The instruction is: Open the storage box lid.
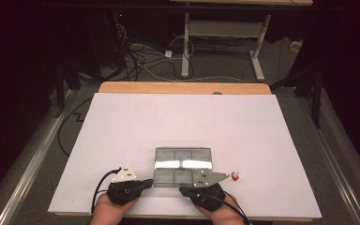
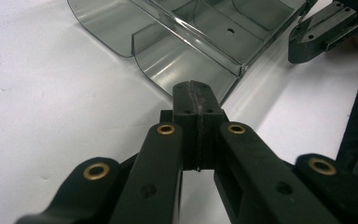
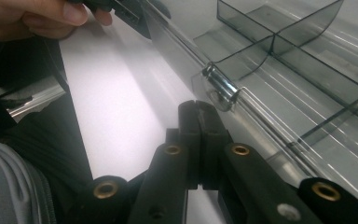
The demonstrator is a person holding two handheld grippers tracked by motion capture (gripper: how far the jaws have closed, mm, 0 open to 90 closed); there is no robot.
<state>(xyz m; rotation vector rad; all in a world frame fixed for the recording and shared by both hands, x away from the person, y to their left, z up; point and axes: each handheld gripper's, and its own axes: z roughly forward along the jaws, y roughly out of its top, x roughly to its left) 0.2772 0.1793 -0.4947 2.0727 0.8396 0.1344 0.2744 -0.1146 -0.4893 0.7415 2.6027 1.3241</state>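
White surface carries a clear compartment box near its near edge; left gripper and right gripper, both clenched empty, flank its near corners.

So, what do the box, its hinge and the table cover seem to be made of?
The box looks like clear, smoke-tinted hard plastic with a glossy finish: the dividers show through its walls and light glints on it. The hinge seems to be shiny metal, judging by its bright chrome-like reflections. The table cover is matte white, perhaps paper or board; I cannot tell which.
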